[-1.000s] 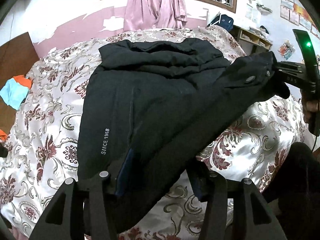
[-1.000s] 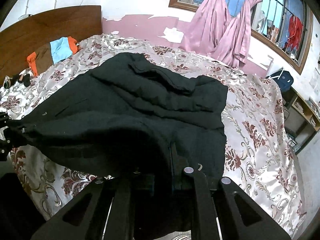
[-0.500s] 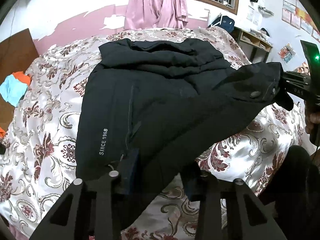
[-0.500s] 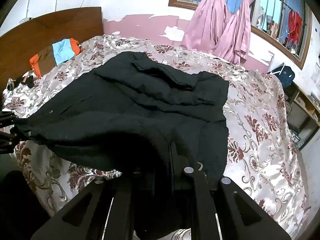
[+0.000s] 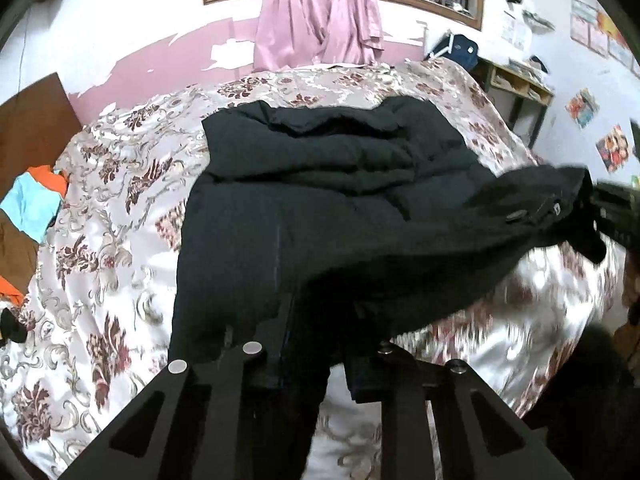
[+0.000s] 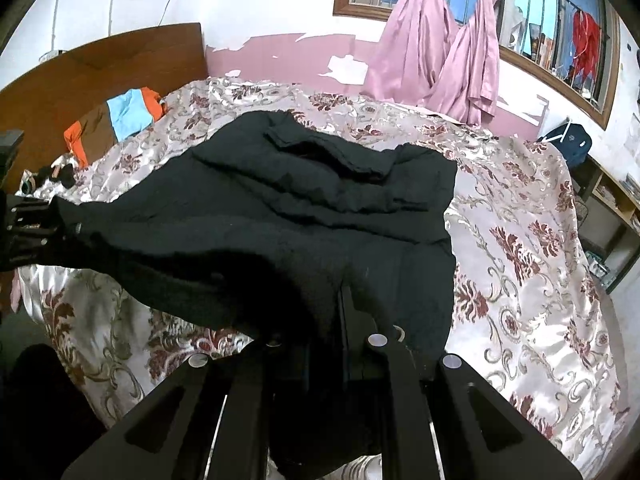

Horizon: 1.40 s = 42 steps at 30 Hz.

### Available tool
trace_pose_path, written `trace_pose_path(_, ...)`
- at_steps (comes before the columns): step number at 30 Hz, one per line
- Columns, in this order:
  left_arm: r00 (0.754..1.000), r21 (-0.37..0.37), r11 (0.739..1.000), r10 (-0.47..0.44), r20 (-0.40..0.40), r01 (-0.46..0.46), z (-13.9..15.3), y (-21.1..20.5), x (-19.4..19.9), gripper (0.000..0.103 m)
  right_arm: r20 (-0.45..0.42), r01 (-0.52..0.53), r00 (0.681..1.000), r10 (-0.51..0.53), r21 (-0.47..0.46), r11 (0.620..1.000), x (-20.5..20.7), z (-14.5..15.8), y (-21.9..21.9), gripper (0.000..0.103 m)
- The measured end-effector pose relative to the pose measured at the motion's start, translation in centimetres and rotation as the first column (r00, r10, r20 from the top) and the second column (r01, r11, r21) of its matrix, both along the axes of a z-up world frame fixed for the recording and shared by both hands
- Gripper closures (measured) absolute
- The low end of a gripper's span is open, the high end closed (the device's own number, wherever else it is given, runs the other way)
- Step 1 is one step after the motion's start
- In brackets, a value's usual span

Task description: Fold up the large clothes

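Floral bedspread carries the black coat, its near hem lifted. Right gripper pinches one corner tight; left gripper is closing on the other. Thick fabric could slip from a shallow bite.

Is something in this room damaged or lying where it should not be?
Yes. The pink wall paint behind the bed has peeled off in white patches. Also, orange and blue clothes lie crumpled by the headboard, away from the black jacket.
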State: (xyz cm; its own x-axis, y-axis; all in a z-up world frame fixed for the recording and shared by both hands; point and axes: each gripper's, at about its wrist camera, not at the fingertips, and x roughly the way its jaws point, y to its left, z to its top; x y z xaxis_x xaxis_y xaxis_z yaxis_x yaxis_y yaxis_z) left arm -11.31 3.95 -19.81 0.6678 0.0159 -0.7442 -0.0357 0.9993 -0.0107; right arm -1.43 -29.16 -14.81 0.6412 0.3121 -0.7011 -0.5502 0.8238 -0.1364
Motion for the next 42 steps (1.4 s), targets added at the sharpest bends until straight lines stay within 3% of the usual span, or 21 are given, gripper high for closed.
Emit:
trace_pose_path(6, 0.998, -0.016, 0.999, 0.029, -0.048, -0.03, 0.7, 1.9, 6.2, 0.084, -0.029, -0.008, 1.0, 0.008, -0.015, 1.0, 4.6, 0.5, 1.4, 0.094)
trace_pose_path(11, 0.995, 0.016, 0.999, 0.03, -0.1, -0.028, 0.6, 2.9, 12.3, 0.084, -0.087, 0.012, 0.996, -0.014, -0.022, 1.0, 9.7, 0.1, 2.8, 0.094)
trace_pose_path(21, 0.986, 0.093, 0.995, -0.02, -0.166, 0.036, 0.0, 3.0, 21.8, 0.083, -0.227, 0.059, 0.971, -0.068, -0.046, 0.997, 19.4, -3.5, 3.8, 0.094)
trace_pose_path(28, 0.978, 0.076, 0.996, -0.029, -0.205, 0.045, -1.1, 3.1, 27.3, 0.081, -0.297, 0.101, 0.948, -0.112, -0.052, 0.993, 23.5, -5.8, 3.9, 0.094)
trace_pose_path(35, 0.985, -0.018, 0.998, -0.06, -0.162, 0.058, 0.1, 4.1, 28.0, 0.077, -0.359, 0.119, 0.927, -0.108, 0.007, 0.993, 25.3, -6.5, 3.0, 0.087)
trace_pose_path(37, 0.989, -0.047, 0.998, -0.056, -0.134, 0.05, 0.8, 4.6, 27.5, 0.072, -0.358, 0.11, 0.929, -0.095, 0.022, 0.994, 25.2, -6.3, 3.1, 0.086)
trace_pose_path(39, 0.994, -0.042, 0.998, -0.044, -0.099, 0.04, 1.5, 5.2, 26.8, 0.062, -0.353, 0.1, 0.932, -0.085, 0.026, 0.995, 25.0, -5.9, 3.3, 0.083)
trace_pose_path(42, 0.998, -0.032, 0.999, -0.038, -0.044, 0.036, 2.7, 6.0, 25.4, 0.057, -0.324, 0.088, 0.943, -0.075, 0.026, 0.996, 24.3, -5.0, 3.5, 0.078)
